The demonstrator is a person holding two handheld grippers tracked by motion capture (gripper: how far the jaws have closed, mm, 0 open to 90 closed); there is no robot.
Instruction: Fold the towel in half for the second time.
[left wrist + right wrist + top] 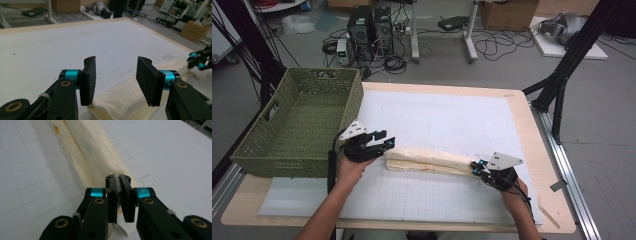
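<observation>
A: From the high view, where does the towel (427, 160) lie?

B: Folded into a long roll on the white mat (447, 120) of the counter (532, 150), its long axis running left to right between the hands. The left tongs (384, 142) sit at its left end, the right tongs (476, 167) at its right end. A green basket (292, 125) stands empty at the counter's left edge, nearest the left hand.

A: And the left gripper view?

B: The left tongs (116, 80) stand wide apart, holding nothing, with the towel's (125, 100) end just below and ahead. The roll stretches away toward the right tongs (200, 60) at the far end.

A: The right gripper view?

B: The right tongs (119, 195) are pinched together on the near end of the towel (92, 152); cloth shows between the jaws, and the roll runs straight away from them.

A: So the next move?

B: I'd judge the left tongs must close on their end.

A: The room?

B: A grey floor (492, 60) with cables, computer towers (371, 27) and cardboard boxes (507, 12).
</observation>
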